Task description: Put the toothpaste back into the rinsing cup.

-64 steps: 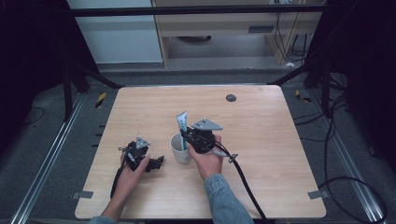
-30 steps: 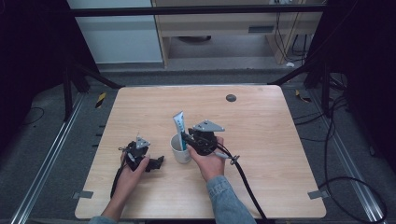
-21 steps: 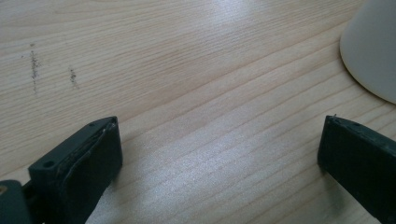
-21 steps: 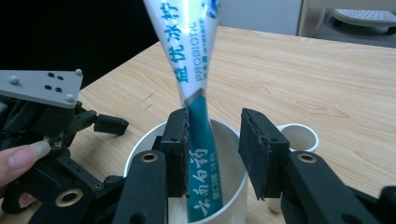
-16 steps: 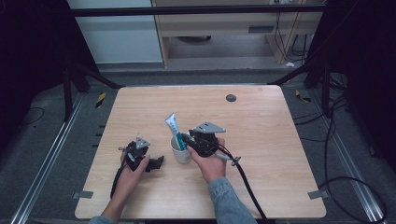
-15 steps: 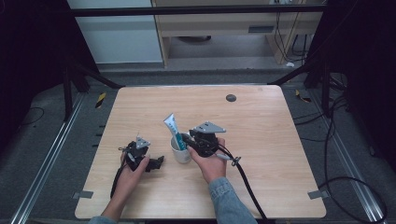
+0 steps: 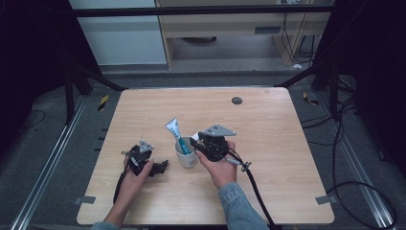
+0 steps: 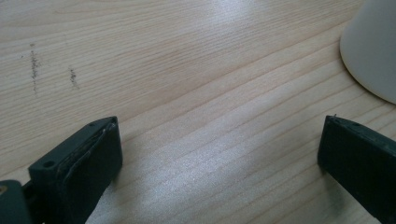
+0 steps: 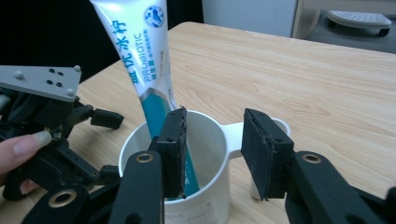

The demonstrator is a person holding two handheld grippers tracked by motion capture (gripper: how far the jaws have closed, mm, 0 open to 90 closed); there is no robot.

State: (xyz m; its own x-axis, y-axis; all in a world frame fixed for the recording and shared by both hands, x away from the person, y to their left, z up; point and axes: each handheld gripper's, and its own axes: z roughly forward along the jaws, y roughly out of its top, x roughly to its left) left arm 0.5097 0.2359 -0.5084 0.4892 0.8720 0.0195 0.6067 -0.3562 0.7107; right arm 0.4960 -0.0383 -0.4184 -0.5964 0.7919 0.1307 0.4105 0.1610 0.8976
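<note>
Nearest the table's front edge, at seven o'clock from the cup (image 7: pixel 186 154), the left gripper (image 7: pixel 162 167) rests with jaws spread and nothing between them. At the cup's three o'clock, the right gripper (image 7: pixel 193 142) has just been opening, its jaws released. The toothpaste tube (image 7: pixel 176 134) stands in the cup, leaning toward eleven o'clock.

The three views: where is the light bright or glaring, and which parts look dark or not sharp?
High view: the table is evenly lit, the surroundings nearly black. Left gripper view: a pale sheen lies on the wood grain; the white cup is soft at the edge. Right gripper view: the toothpaste tube and cup are sharp, the background blurred.
</note>
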